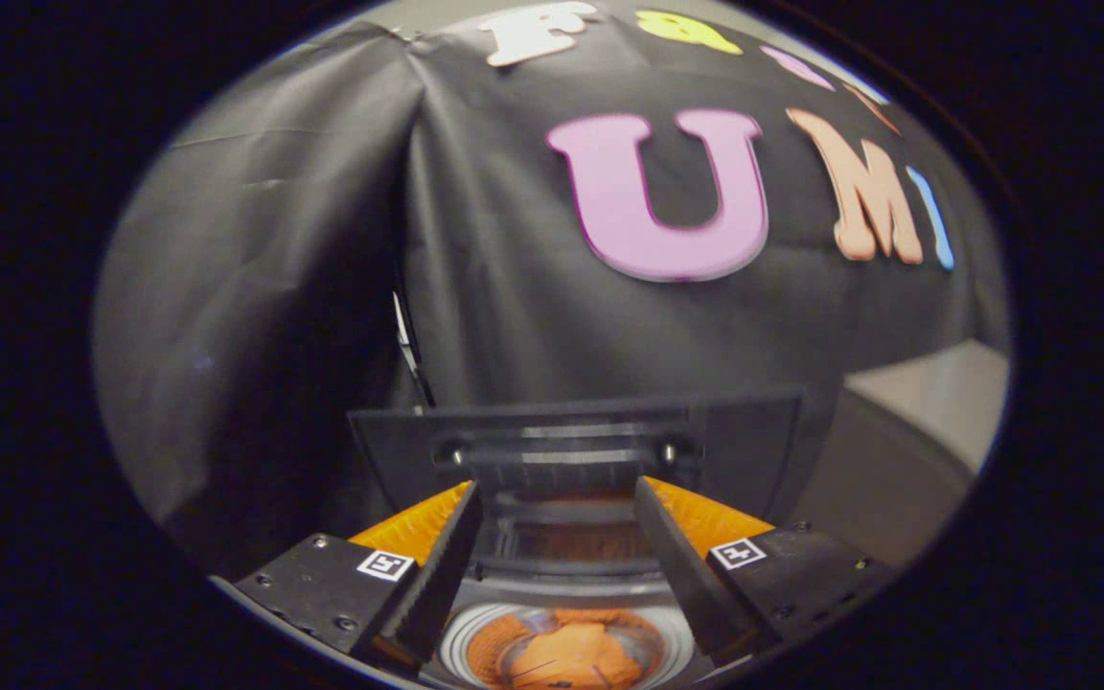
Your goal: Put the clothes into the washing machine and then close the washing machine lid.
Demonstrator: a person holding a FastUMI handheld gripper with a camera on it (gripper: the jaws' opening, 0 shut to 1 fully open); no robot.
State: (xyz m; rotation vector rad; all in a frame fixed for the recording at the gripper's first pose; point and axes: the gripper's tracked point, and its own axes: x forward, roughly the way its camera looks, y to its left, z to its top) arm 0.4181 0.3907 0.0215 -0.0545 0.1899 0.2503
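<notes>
I am looking down over a small washing machine. Its round drum opening lies just below and between my fingers, ringed in white. Orange clothing sits crumpled inside the drum. The dark lid stands upright just beyond my fingertips, hinged at the back of the opening, and its window reflects some orange. My gripper is open, one finger on each side of the opening, with nothing held between them. The tips are close to the lid's lower edge; I cannot tell if they touch it.
Black cloth forms the booth wall right behind the machine and to its left. To the right of the lid a grey curved surface and a pale ledge are visible.
</notes>
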